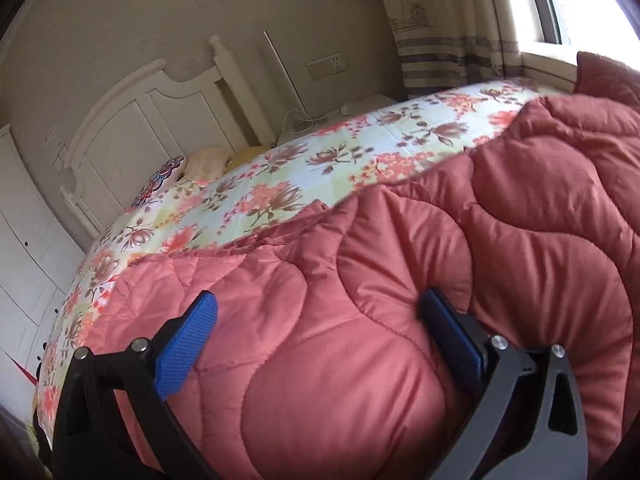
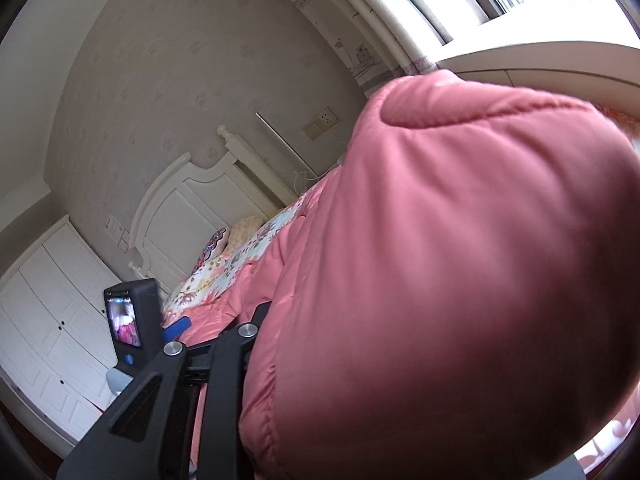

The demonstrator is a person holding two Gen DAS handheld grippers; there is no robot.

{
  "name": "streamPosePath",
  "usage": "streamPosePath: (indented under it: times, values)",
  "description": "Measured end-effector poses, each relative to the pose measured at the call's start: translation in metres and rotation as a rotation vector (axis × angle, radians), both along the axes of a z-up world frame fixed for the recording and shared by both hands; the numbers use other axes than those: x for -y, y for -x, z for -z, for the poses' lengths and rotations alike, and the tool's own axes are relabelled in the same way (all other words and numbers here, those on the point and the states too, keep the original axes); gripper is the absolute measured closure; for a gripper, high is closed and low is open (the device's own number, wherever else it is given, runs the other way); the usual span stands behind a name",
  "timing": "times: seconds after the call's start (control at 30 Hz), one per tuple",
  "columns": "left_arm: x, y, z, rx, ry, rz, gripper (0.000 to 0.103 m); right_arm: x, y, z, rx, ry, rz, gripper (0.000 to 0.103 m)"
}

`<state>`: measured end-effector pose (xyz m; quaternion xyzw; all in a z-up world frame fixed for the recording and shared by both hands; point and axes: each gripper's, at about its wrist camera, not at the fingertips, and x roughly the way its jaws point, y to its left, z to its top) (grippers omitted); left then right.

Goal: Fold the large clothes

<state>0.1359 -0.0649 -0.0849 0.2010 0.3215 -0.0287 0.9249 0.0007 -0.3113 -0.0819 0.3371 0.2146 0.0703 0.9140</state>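
Lying spread over the near part of the bed (image 1: 280,168), the pink quilted coat (image 1: 360,320) is covering the floral sheet up to the right side near the window. The left hand-held gripper (image 1: 320,332) is standing released, its blue pads (image 1: 184,348) wide apart over the padding. The right hand-held gripper (image 2: 256,344) is clenching a raised fold of the coat, which is filling its view.
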Motion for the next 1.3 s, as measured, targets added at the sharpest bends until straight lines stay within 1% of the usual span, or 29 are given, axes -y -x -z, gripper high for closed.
streamPosePath:
  times: [0.1,0.17,0.23,0.3,0.33,0.4,0.47,0.5,0.53,0.6,0.63,0.67,0.7,0.73,0.77,0.83,0.87,0.93,0.97,1.0,1.07,1.13,1.17,1.2,1.23,1.27,1.3]
  values:
    - [-0.006,-0.003,0.002,-0.028,0.036,0.003,0.002,-0.003,-0.001,-0.003,0.012,0.020,-0.003,0.067]
    - [-0.007,-0.003,0.003,-0.032,0.033,0.006,0.002,-0.006,0.002,-0.003,0.012,0.037,-0.004,0.067]
    - [-0.007,-0.006,0.001,-0.075,0.026,0.026,0.002,-0.006,0.000,-0.005,0.007,0.054,-0.005,0.067]
    - [-0.011,-0.021,-0.011,-0.151,0.042,0.054,0.002,-0.010,0.003,-0.009,0.009,0.092,-0.010,0.067]
    - [-0.015,-0.026,-0.020,-0.155,0.064,0.045,0.002,-0.011,0.003,-0.011,0.012,0.110,-0.013,0.067]
    - [-0.022,-0.035,-0.039,-0.111,0.103,-0.004,0.002,-0.014,0.005,-0.011,0.019,0.137,-0.018,0.067]
    - [-0.022,-0.048,-0.050,-0.089,0.130,-0.035,0.002,-0.016,0.006,-0.011,0.019,0.151,-0.021,0.067]
    - [-0.018,-0.054,-0.051,-0.091,0.128,-0.038,0.002,-0.017,0.004,-0.012,0.020,0.155,-0.021,0.067]
    - [-0.011,-0.063,-0.048,-0.097,0.112,-0.035,0.002,-0.018,0.005,-0.012,0.021,0.163,-0.023,0.067]
    - [0.012,-0.079,-0.030,-0.130,0.041,-0.009,0.002,-0.022,0.006,-0.014,0.028,0.185,-0.026,0.067]
    - [0.025,-0.088,-0.012,-0.156,-0.025,0.003,0.002,-0.024,0.007,-0.015,0.032,0.196,-0.028,0.067]
    - [0.034,-0.097,0.010,-0.198,-0.073,0.016,0.002,-0.026,0.007,-0.014,0.032,0.209,-0.031,0.067]
    - [0.035,-0.100,0.015,-0.199,-0.051,0.019,0.002,-0.027,0.007,-0.015,0.027,0.222,-0.036,0.067]
    - [0.031,-0.102,0.013,-0.200,-0.023,0.001,0.002,-0.027,0.009,-0.016,0.026,0.234,-0.034,0.067]
    - [0.030,-0.104,0.012,-0.215,-0.015,-0.002,0.002,-0.027,0.009,-0.016,0.029,0.238,-0.034,0.067]
    - [0.024,-0.102,0.008,-0.231,-0.004,0.013,0.002,-0.027,0.009,-0.018,0.029,0.238,-0.040,0.067]
    - [0.018,-0.098,0.002,-0.227,0.007,0.008,0.002,-0.027,0.007,-0.020,0.027,0.239,-0.041,0.067]
    - [0.008,-0.084,-0.011,-0.182,0.039,0.004,0.002,-0.024,0.006,-0.018,0.021,0.238,-0.040,0.067]
    - [0.000,-0.069,-0.023,-0.137,0.049,0.009,0.002,-0.020,0.001,-0.016,0.018,0.236,-0.039,0.067]
    - [-0.003,-0.055,-0.031,-0.104,0.045,0.015,0.002,-0.019,0.001,-0.016,0.013,0.232,-0.038,0.067]
    - [-0.006,-0.032,-0.038,-0.065,0.026,0.042,0.002,-0.018,-0.003,-0.019,0.004,0.220,-0.036,0.067]
    - [-0.004,-0.006,-0.036,-0.039,-0.033,0.093,0.002,-0.019,-0.004,-0.022,0.000,0.219,-0.034,0.067]
    - [-0.003,0.005,-0.029,-0.028,-0.080,0.110,0.002,-0.020,-0.005,-0.024,-0.002,0.220,-0.034,0.067]
    - [-0.002,0.008,-0.023,-0.023,-0.096,0.114,0.002,-0.021,-0.004,-0.025,-0.005,0.224,-0.033,0.067]
    - [-0.003,0.011,-0.014,-0.021,-0.085,0.110,0.002,-0.024,-0.003,-0.026,-0.009,0.231,-0.033,0.067]
    - [-0.005,0.012,-0.008,-0.020,-0.057,0.099,0.002,-0.025,-0.004,-0.028,-0.013,0.237,-0.032,0.067]
    - [-0.009,0.013,0.001,-0.009,0.001,0.080,0.002,-0.028,-0.004,-0.030,-0.016,0.248,-0.031,0.067]
